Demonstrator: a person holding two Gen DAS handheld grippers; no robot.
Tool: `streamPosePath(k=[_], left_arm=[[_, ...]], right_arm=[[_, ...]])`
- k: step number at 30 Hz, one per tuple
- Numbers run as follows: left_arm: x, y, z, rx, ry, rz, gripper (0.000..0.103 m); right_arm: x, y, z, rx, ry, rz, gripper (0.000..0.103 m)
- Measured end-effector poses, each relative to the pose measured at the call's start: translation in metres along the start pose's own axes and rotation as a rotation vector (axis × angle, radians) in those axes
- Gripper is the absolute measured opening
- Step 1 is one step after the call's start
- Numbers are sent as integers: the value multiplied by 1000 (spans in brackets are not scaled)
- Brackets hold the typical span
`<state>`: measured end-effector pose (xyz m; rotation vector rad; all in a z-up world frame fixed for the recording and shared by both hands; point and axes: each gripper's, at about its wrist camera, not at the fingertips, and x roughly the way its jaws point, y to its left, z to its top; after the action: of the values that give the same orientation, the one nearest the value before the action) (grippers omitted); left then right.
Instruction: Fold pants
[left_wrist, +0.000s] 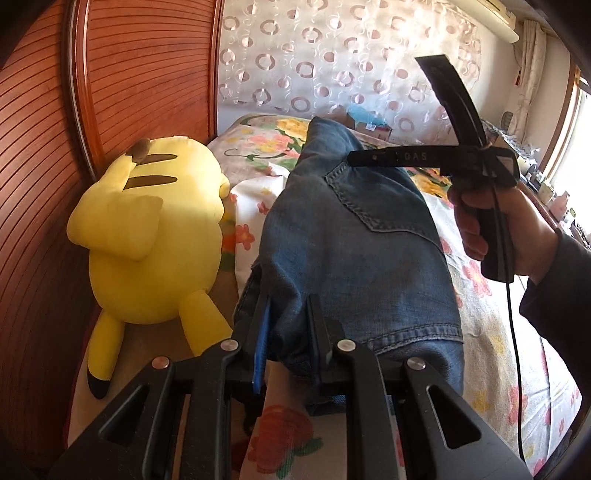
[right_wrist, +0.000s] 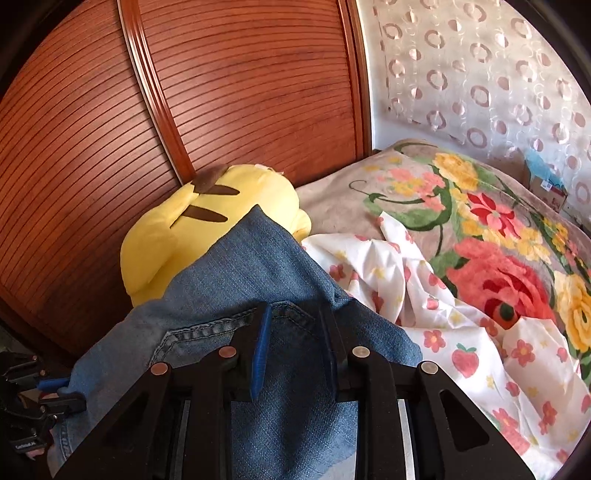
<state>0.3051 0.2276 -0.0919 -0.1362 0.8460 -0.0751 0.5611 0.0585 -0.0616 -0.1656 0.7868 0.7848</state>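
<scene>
Blue denim pants (left_wrist: 354, 236) lie folded on the bed, back pocket up; they also fill the lower middle of the right wrist view (right_wrist: 258, 280). My left gripper (left_wrist: 288, 314) is closed on a bunched edge of the denim near the hem. My right gripper (right_wrist: 295, 332) has denim between its blue-padded fingers and stands slightly parted; whether it grips is unclear. The right gripper's body, held in a hand (left_wrist: 495, 229), shows at the right of the left wrist view. The left gripper (right_wrist: 55, 391) shows at the lower left of the right wrist view.
A yellow plush toy (left_wrist: 155, 236) lies left of the pants against the wooden headboard (left_wrist: 129, 74). A floral blanket (right_wrist: 480, 240) and a white flowered sheet (right_wrist: 443, 332) cover the bed. Patterned curtain (left_wrist: 332, 55) behind; cluttered shelf by the window (left_wrist: 546, 184).
</scene>
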Motion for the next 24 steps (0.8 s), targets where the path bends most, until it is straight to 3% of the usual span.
streamPosePath(k=[9, 16, 22, 24], left_arm=[[-22, -10, 8, 25, -38, 27, 21], [-48, -29, 17, 65, -102, 34, 48], [-63, -57, 21, 105, -133, 22, 56], [-66, -66, 21, 112, -142, 18, 64]], right_arm=[[-47, 21, -31, 16, -73, -42, 26], [-112, 32, -63, 38, -153, -51, 26], [-166, 35, -93, 65, -208, -86, 26], [-182, 36, -104, 70, -221, -99, 26]])
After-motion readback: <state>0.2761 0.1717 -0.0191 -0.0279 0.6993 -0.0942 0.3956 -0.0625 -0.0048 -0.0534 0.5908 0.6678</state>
